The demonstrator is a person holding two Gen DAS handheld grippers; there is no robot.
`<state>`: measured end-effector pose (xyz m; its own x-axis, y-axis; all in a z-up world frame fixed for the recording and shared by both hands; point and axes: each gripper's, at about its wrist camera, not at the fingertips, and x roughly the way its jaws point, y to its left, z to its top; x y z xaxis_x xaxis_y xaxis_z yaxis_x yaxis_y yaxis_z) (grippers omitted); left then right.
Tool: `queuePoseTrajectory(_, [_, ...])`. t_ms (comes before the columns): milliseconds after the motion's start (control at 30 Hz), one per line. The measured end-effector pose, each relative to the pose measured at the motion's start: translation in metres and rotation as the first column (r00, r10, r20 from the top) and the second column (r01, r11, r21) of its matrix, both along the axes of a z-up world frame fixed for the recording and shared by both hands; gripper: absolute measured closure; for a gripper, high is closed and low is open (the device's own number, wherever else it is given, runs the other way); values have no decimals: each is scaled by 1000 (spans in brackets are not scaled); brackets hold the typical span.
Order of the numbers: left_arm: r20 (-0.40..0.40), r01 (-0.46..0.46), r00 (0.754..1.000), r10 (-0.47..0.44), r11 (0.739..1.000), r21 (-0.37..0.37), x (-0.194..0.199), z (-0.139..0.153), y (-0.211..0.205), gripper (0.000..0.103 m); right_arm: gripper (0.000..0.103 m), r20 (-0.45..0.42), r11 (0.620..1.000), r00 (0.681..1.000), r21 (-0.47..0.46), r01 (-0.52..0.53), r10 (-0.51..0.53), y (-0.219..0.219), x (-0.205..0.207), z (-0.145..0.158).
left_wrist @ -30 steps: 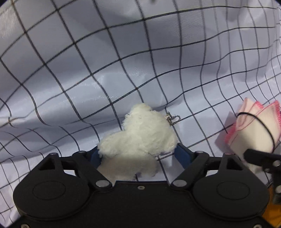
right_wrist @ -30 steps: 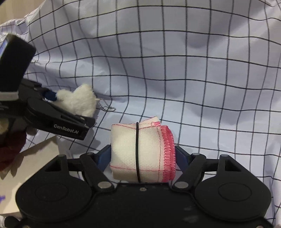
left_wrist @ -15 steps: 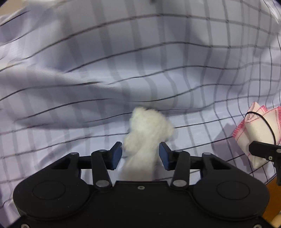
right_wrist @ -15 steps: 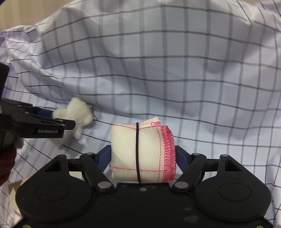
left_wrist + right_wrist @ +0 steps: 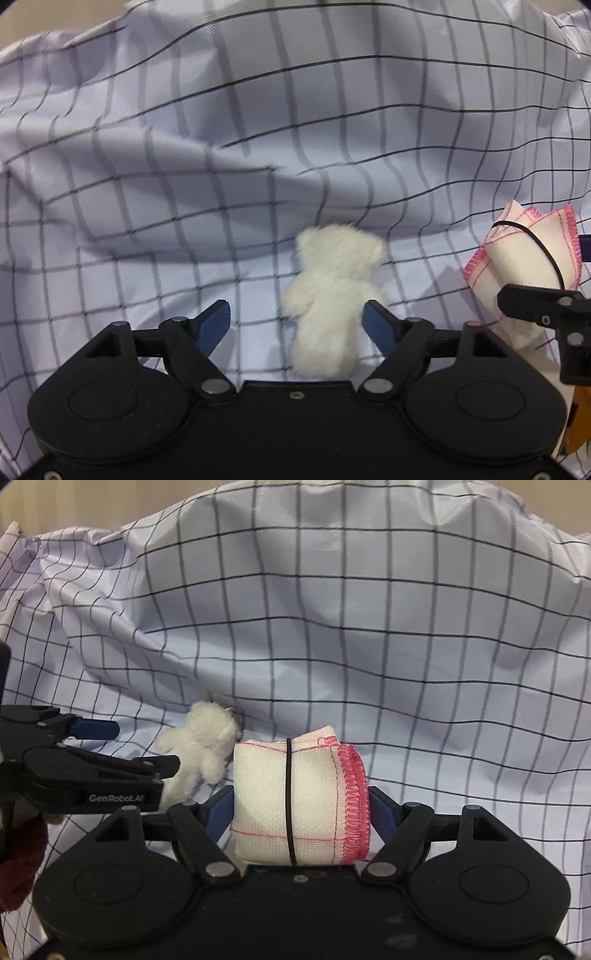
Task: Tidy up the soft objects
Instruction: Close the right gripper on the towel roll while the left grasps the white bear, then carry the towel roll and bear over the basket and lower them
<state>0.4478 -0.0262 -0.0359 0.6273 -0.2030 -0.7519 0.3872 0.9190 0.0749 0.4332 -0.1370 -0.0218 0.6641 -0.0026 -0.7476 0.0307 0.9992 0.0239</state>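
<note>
A small white plush bear (image 5: pixel 332 291) lies on the checked cloth between the fingers of my left gripper (image 5: pixel 299 325), which is open; the bear is near the right finger and free of the left one. It also shows in the right wrist view (image 5: pixel 201 746), beside the left gripper (image 5: pixel 110 753). My right gripper (image 5: pixel 301 808) is shut on a rolled white cloth with a pink hem and a black band (image 5: pixel 299 801). That roll also shows at the right of the left wrist view (image 5: pixel 524 258).
A pale, wrinkled cloth with a black grid (image 5: pixel 332 627) covers the whole surface, rising in folds at the back. A dark red soft thing (image 5: pixel 18 867) shows at the lower left of the right wrist view.
My left gripper closed on the white bear, lifted and shifted it, then opened; the bear now lies loose between its fingers. My right gripper still holds the roll.
</note>
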Motion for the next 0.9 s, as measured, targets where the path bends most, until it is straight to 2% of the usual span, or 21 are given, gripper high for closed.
queuePoseTrajectory(133, [-2,6,1000,-6,1000,8,14,-6,-22,21,28,6,1000,1000,2,18,-18,-16,-3,2])
queuePoseTrajectory(367, [-68,-25,997,28,999,36,41,-30,-40,23,28,5,999,999,16,31,-32,-38,-11,-1])
queuePoseTrajectory(400, [-83,-27,996,29,999,28,43,-34,-40,28,28,4,999,999,18,34,-34,-40,-12,-1])
queuePoseTrajectory(433, [-96,-29,995,31,999,18,45,-37,-39,39,28,3,999,999,20,37,-37,-41,-12,-2])
queuePoseTrajectory(500, [-121,-39,992,38,999,-7,48,-41,-35,43,28,1,999,999,23,43,-43,-43,-15,-2])
queuePoseTrajectory(600, [-108,-48,993,42,998,-49,44,-39,-25,49,28,3,999,999,24,44,-45,-40,-17,0])
queuePoseTrajectory(900, [-43,-166,986,163,984,-71,1,-11,35,50,28,18,999,1000,35,-27,26,9,-11,12])
